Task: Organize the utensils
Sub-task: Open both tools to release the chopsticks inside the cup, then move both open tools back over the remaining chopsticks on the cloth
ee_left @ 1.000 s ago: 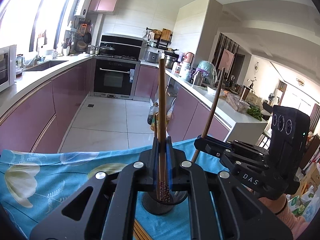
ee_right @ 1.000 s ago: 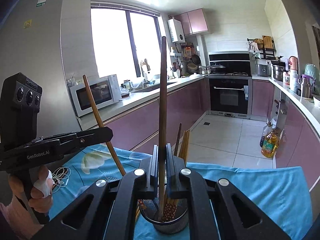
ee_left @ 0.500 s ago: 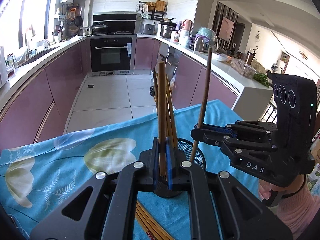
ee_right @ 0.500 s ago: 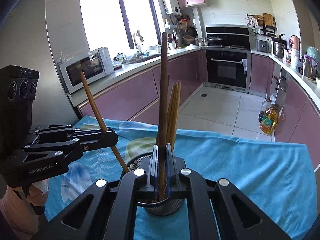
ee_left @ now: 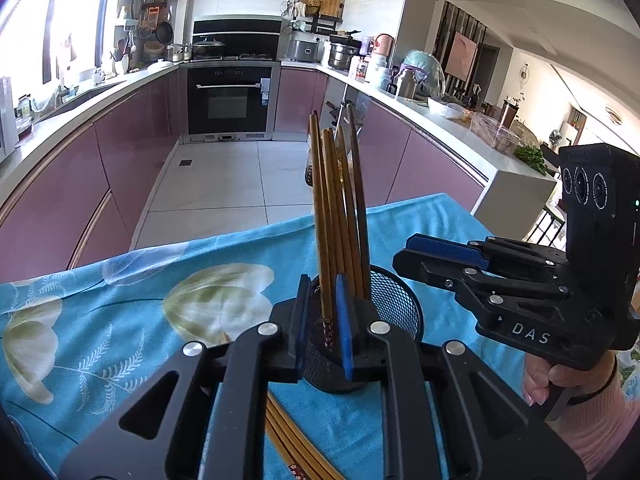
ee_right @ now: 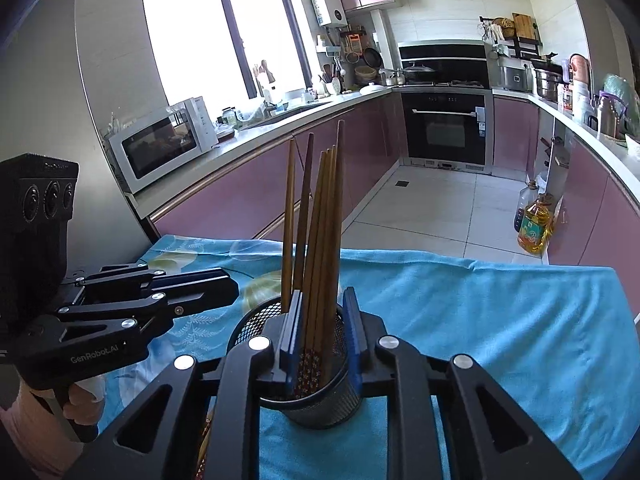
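The kitchen runs in a U of mauve-fronted cabinets [ee_right: 256, 196] with a built-in oven [ee_left: 230, 100] at the far end and a microwave [ee_right: 160, 146] on the counter below the window; nearer, a table is covered by a turquoise cloth printed with pale flowers [ee_left: 120, 304]; a bottle of cooking oil [ee_right: 536, 226] stands on the tiled floor beside the cabinets.

On the cloth stands a black wire-mesh utensil holder [ee_right: 316, 396], upright; a bundle of brown wooden chopsticks [ee_left: 340, 216] stands in it, tips up and fanned slightly apart, with patterned lower ends showing inside the mesh; a few more chopsticks [ee_left: 296, 444] lie flat on the cloth just beside the holder's base, partly hidden under the gripper.

The left gripper [ee_left: 322, 328] sits close over the holder, its blue-padded fingers parted with a gap either side of the chopstick seen between them; it clamps nothing. The right gripper [ee_right: 320, 334] likewise hangs over the holder's rim with its fingers apart, the chopsticks standing loose in the gap; seen from the left camera, its fingers look empty, beside the holder's right edge. Each gripper is held in a hand by its handle; the right hand [ee_left: 560, 380] shows a pink sleeve.
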`<state>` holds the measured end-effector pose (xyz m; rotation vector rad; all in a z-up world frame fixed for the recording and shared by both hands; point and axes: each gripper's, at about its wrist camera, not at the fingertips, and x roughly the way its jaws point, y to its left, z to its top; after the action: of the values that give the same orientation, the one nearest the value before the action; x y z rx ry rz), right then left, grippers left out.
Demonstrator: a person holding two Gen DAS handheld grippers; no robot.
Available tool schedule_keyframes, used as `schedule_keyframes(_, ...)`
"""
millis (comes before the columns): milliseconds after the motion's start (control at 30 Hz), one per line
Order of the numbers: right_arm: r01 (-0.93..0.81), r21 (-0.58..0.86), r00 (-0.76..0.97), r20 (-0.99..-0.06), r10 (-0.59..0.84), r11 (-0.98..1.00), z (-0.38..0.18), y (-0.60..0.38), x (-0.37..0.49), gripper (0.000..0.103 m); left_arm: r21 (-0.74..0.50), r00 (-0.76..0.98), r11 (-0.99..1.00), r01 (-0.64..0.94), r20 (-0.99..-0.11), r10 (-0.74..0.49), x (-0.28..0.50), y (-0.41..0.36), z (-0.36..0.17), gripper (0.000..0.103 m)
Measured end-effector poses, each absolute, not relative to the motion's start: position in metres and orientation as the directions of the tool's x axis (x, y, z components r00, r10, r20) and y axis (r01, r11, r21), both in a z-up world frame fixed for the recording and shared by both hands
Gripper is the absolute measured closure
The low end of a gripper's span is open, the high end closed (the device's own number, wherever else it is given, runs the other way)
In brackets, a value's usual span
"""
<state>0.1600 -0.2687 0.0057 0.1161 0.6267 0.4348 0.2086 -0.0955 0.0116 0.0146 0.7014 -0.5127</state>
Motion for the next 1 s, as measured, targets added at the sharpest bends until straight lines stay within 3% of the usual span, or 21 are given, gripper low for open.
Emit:
schedule_keyframes(367,-0.447,0.241,0.712,-0.488,0.506,0.862,0.011,-0.263,0.114,0.072,-0.148,0.717,0.9,0.41,-0.557,-0.419,0.16,-0.059,0.011,0.073)
schedule_keyframes(767,-0.508,0.241,0.567,-0.629,0.532,0.827,-0.053,-0.221,0.092,0.067,-0.188,0.592,0.923,0.334,-0.72,-0.361,0.135,-0.028,-0.078,0.07)
schedule_keyframes(1000,-0.508,0.248,0.52,-0.675,0.524,0.825,-0.077,-0.207,0.088,0.067,-0.205,0.54,0.917,0.342,-0.756,-0.37,0.128,-0.031,-0.108,0.07)
